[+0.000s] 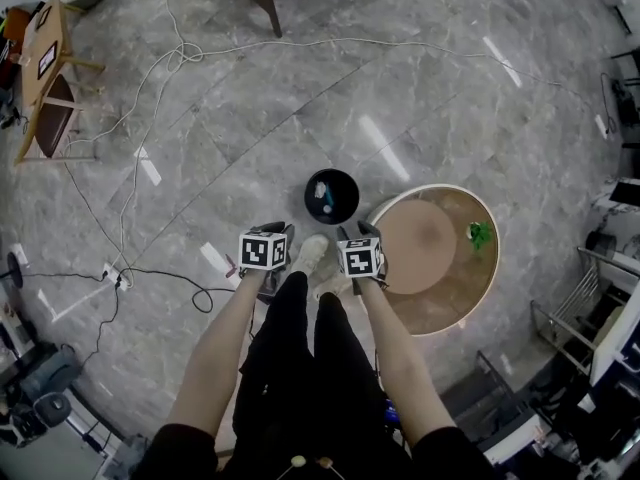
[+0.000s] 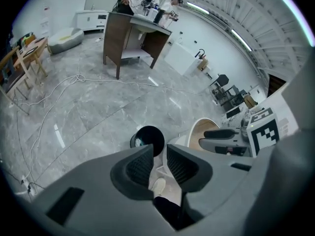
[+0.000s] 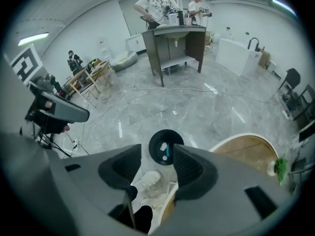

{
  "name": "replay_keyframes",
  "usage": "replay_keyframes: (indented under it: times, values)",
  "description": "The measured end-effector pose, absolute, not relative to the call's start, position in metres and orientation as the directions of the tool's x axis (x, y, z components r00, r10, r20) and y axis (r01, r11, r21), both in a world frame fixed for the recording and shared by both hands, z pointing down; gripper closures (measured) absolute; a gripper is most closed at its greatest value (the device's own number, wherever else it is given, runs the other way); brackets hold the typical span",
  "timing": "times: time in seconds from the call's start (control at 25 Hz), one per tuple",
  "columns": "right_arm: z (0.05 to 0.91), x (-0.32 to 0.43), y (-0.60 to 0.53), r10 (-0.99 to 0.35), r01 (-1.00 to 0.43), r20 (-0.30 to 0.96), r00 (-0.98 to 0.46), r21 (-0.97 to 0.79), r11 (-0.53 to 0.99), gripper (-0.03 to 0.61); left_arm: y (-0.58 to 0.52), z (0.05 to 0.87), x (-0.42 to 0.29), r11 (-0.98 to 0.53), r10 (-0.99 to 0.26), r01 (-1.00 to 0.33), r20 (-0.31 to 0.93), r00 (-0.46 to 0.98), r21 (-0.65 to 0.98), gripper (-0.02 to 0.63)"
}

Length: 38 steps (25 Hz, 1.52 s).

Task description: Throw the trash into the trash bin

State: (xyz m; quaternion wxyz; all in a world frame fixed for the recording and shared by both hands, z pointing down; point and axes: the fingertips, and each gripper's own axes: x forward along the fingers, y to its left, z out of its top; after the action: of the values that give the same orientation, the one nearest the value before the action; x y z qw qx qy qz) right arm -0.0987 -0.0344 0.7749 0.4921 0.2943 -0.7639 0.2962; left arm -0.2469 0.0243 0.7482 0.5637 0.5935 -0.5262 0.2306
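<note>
**Evidently between drops: both grippers empty, trash lying in the bin**

Closest in, the fingers [image 3: 189, 171] of the right gripper [image 3: 157, 151] stand wide apart with nothing between them. The fingers [image 2: 140, 168] of the left gripper [image 2: 158, 150] are released too, with a narrower gap. Only the person's pale shoe [image 2: 158, 186] shows through it. Both grippers point steeply down, side by side over the person's feet.

Just ahead of the shoes stands a round black trash bin [image 1: 331, 196] on the floor. Small pieces of trash [image 3: 165, 151], white and blue, lie at its bottom.

Judging from this, one drop looks finished. To the right of the bin sits a low round worktop [image 1: 420, 238] with a brown top and white rim. A small green thing [image 1: 480, 234] rests near its far edge. If that is trash, the next move calls for reaching right, closing on it and carrying it over the bin's mouth.

Beyond, the floor [image 1: 250, 118] is glossy grey marble crossed by loose white cables [image 1: 160, 78]. A dark brown desk [image 3: 172, 43] stands further off, with people [image 3: 157, 4] behind it.
</note>
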Motion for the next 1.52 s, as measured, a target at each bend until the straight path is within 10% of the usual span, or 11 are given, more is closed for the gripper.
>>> replay_keyframes:
  times: [0.52,0.8,1.12,1.52]
  values:
    - [0.664,0.081,0.005,-0.53,-0.972,0.819,-0.221,-0.138,0.191,0.412,-0.006,0.742,-0.144,-0.191,-0.167,-0.878,0.867,0.469,0.439,0.529]
    - [0.555,0.157,0.045,-0.815,-0.916,0.551,-0.182,-0.396,-0.063,0.575,-0.023,0.682,-0.053,-0.355,-0.195,-0.817,0.819,0.539,0.453,0.586]
    - [0.391,0.212,0.1,-0.99,-0.884,0.134,-0.036,-0.467,-0.031,0.575,-0.028,0.477,0.032,-0.708,-0.481,-0.6,0.368,0.796,0.373,0.605]
    - [0.28,0.228,0.125,-0.998,-0.962,-0.061,0.0,-0.274,0.017,0.575,-0.006,0.33,0.032,-0.82,-0.513,-0.505,0.046,0.857,0.27,0.606]
